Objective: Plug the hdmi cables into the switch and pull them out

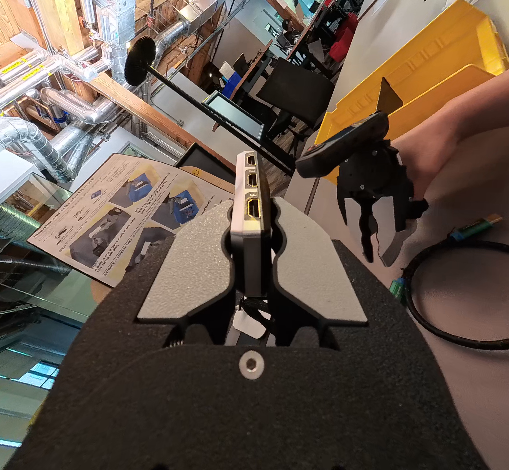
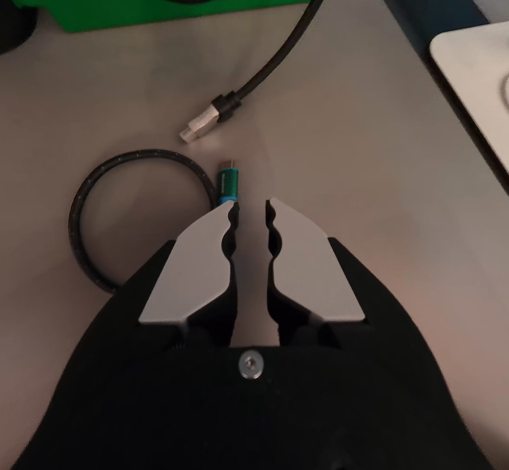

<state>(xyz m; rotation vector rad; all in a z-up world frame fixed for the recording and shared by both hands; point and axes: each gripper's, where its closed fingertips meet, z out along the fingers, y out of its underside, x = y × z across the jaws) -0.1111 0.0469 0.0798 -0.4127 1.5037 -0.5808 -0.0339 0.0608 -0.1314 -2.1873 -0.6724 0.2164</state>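
White three-port switch (image 1: 249, 225) clamped in left gripper (image 1: 251, 232); right gripper (image 2: 251, 203) parted, empty.

The switch (image 1: 249, 233) has a smooth white plastic edge with gold-looking metal ports; the gripper pads (image 1: 197, 261) look grainy and matt grey. The cable (image 2: 82, 222) is braided black cloth; its plug (image 2: 228, 185) shines metallic green; the table (image 2: 344, 153) is matt.

Workshop: exposed ducts (image 1: 55, 137), workbenches (image 1: 256, 62).
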